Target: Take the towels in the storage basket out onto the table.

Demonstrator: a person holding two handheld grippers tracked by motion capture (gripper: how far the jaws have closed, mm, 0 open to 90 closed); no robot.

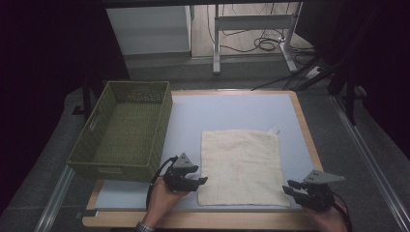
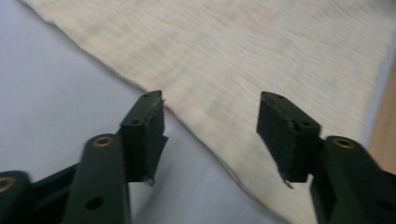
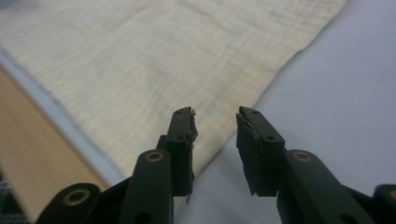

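Looking ahead, we judge the main risk to be a pinch that misses the cloth (image 1: 240, 166) or takes only a few threads of its thin edge — the fabric lies flat against the bench (image 1: 232, 113), so tongs that close too high would snap shut on air, and tongs driven too low would scrape the pale mat. A second risk, as we see it, is uneven lifting: if one corner is caught and the other is not, the cloth would drag and bunch instead of folding cleanly. It lies spread out at the near right of the bench, with the green basket (image 1: 109, 166) well apart at the far left.

The left tongs (image 1: 202, 181) stand released, jaws parted fairly wide — in the left gripper view (image 2: 210, 123) they straddle the cloth's near left corner with nothing pressed between them. The right tongs (image 1: 289, 187) are also released but with a narrower gap; in the right gripper view (image 3: 215, 133) they hover over the near right corner, gripping nothing.
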